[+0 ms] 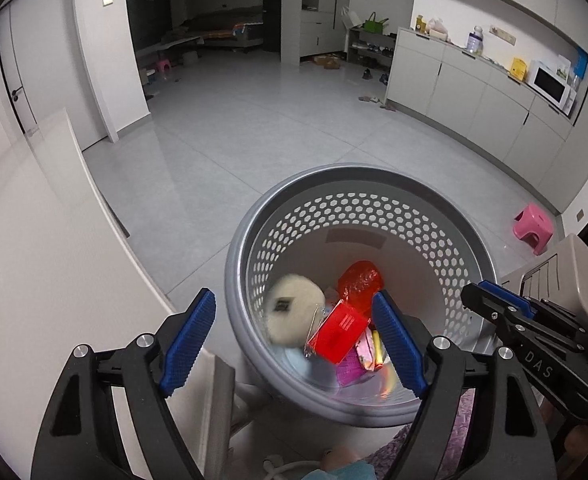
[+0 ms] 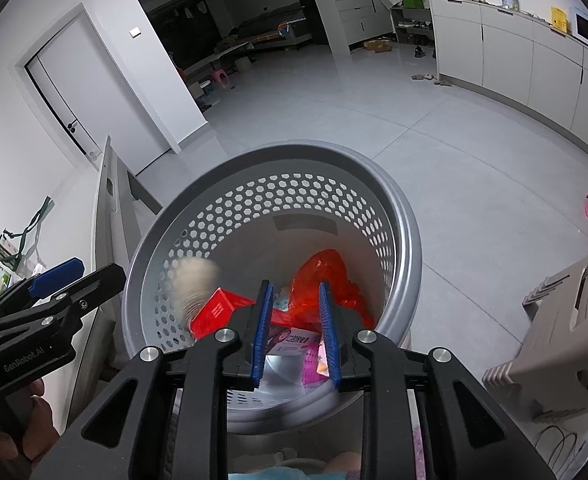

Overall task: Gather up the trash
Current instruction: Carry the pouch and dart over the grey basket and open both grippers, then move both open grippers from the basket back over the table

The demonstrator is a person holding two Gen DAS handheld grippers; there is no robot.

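A grey perforated waste basket (image 1: 470,248) stands on the floor below both grippers; it also shows in the right wrist view (image 2: 404,248). Inside lie a red box (image 1: 340,330), a red plastic bag (image 1: 362,278), pink wrappers (image 1: 352,364) and a blurred, round whitish piece (image 1: 294,308), seen in the right wrist view (image 2: 193,280) too. My left gripper (image 1: 294,340) is wide open and empty above the basket's near rim. My right gripper (image 2: 297,330) is partly open and empty over the basket; it also shows at the right of the left wrist view (image 1: 490,292).
A white table (image 1: 45,240) with small items stands to the left of the basket. A beige plastic stool (image 2: 554,332) is on the right, a pink stool (image 1: 532,226) further off. Cabinets (image 1: 474,92) line the right wall across the tiled floor.
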